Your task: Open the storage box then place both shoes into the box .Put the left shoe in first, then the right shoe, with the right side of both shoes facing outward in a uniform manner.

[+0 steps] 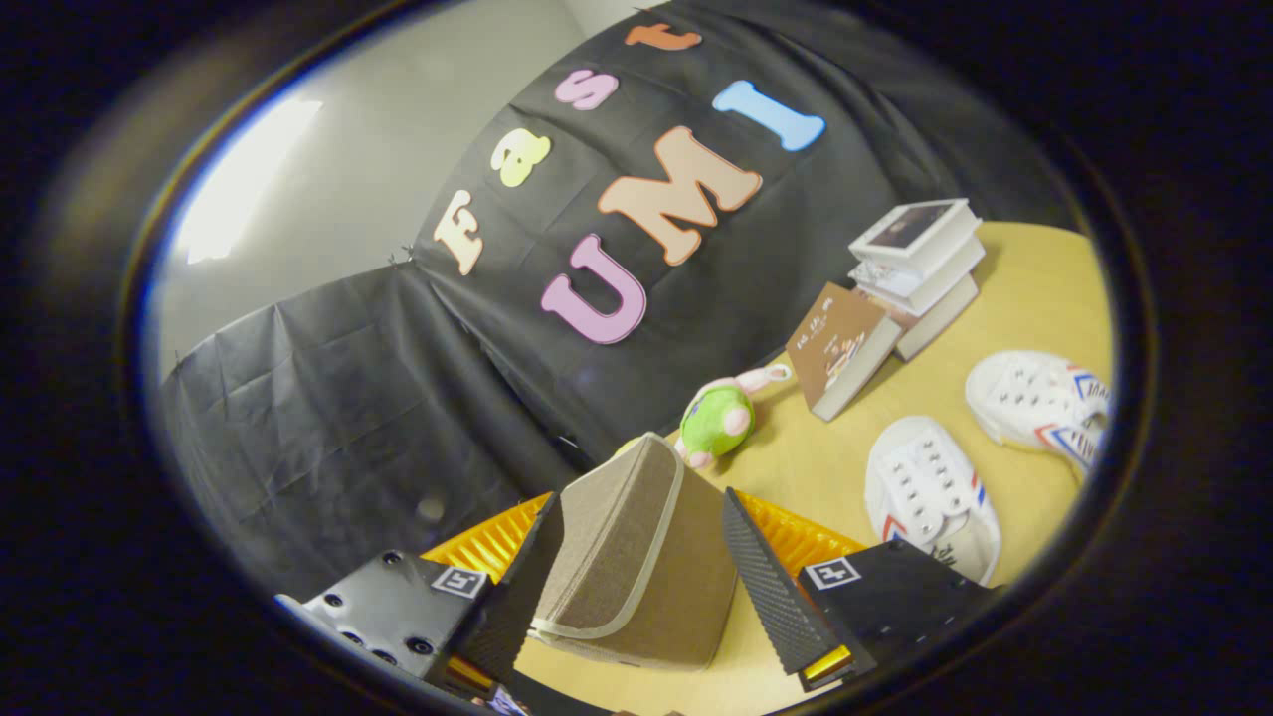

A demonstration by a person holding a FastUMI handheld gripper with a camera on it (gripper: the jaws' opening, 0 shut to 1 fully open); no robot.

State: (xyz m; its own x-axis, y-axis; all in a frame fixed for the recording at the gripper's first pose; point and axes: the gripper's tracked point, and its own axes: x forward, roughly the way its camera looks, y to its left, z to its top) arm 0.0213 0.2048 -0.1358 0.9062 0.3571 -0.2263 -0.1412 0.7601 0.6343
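Gripper view, tilted. The gripper (636,557) has its two fingers set wide apart on either side of the storage box (636,557), a tan fabric box with pale piping, which stands between them on the yellow table (1034,288). One finger (517,587) lies against the box's side at about 9 o'clock from it; the other finger (771,582) stands at about 3 o'clock, and whether it touches the fabric cannot be told, so a clamped hold is not confirmed.

Step in hand, as a judgement: opening the box, the first step of the task. The lid looks closed, and nothing of the interior is visible, so its contents cannot be told. Neither shoe is in it.

Both white shoes lie on the table well apart from the box: the nearer shoe (930,497) at about 3 o'clock from the box, just beyond the finger on that side, and the farther shoe (1039,403) at about 2 o'clock. Which is left and which right cannot be told here.

The next move likely calls for freeing the lid edge without dragging the light box.

Also present: a green plush toy (721,418) at 12 o'clock from the box, a brown book (840,348) leaning, and a stack of books (920,268) behind it.
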